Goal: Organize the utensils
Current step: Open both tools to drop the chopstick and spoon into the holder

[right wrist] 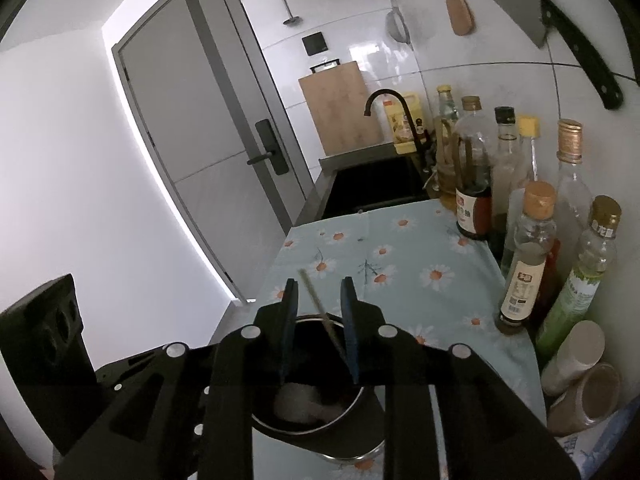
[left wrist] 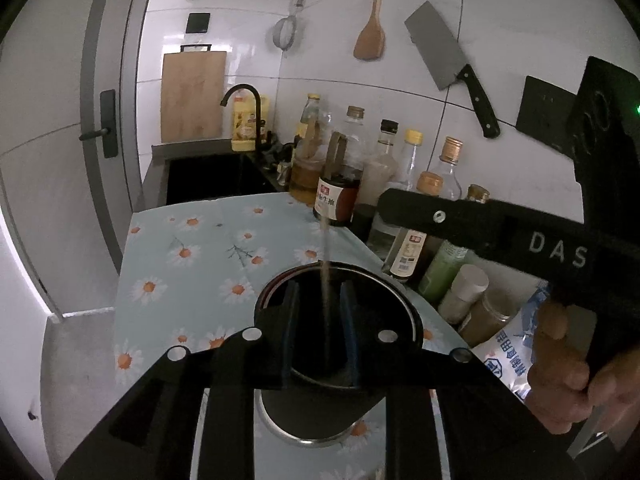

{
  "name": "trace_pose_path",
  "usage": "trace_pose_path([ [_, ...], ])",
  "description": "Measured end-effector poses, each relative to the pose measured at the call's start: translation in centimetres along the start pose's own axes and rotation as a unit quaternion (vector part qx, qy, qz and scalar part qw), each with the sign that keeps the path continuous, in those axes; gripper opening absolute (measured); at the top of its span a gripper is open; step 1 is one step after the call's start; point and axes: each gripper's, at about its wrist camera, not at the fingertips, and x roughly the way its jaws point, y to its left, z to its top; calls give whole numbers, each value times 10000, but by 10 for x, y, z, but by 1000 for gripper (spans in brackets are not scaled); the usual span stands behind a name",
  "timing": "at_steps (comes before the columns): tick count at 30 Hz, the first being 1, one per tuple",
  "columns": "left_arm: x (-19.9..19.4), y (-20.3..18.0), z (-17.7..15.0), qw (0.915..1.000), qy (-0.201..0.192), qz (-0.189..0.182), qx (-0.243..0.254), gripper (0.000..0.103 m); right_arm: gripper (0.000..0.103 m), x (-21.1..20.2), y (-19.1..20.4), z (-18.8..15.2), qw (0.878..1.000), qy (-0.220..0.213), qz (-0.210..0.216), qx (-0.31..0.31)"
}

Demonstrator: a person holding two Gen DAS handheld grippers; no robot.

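Looking along our two grippers, we see a kitchen counter covered by a pale blue cloth (left wrist: pixel 192 264) printed with daisies. Near its front edge stands a dark, round utensil holder (left wrist: pixel 340 320) with a metal rim, and both grippers hang directly over its mouth.

Our left gripper (left wrist: pixel 322 300) has its jaws a little apart. A thin pale chopstick (left wrist: pixel 326 264) stands almost upright in the gap, its lower end down inside the holder. The pads do not press on it; there is clear space on either side.

From the right wrist view, our right gripper (right wrist: pixel 320 300) is likewise slightly open above the same holder (right wrist: pixel 320 408). A chopstick (right wrist: pixel 320 304) leans between its jaws, tilted up toward the left, its lower end in the holder and its top free of both pads. Something pale lies at the bottom of the holder; we cannot tell what it is.

In the left wrist view, a hand (left wrist: pixel 568 372) grips the right tool's handle at the right edge.

Bottles (right wrist: pixel 524 256) of sauce and oil crowd the counter's right side against the tiled wall. A cleaver (left wrist: pixel 448 64) and a wooden spatula (left wrist: pixel 372 28) hang on the wall, and a cutting board (left wrist: pixel 192 96) leans behind a dark sink (left wrist: pixel 212 180) with a black tap (left wrist: pixel 248 108).
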Motion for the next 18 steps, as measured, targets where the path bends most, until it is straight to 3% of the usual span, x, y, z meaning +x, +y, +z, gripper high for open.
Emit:
trace_pose_path([
  [18, -39, 0, -7, 9995, -125, 122, -257, 20, 24, -32, 8, -3, 9997, 25, 230, -14],
])
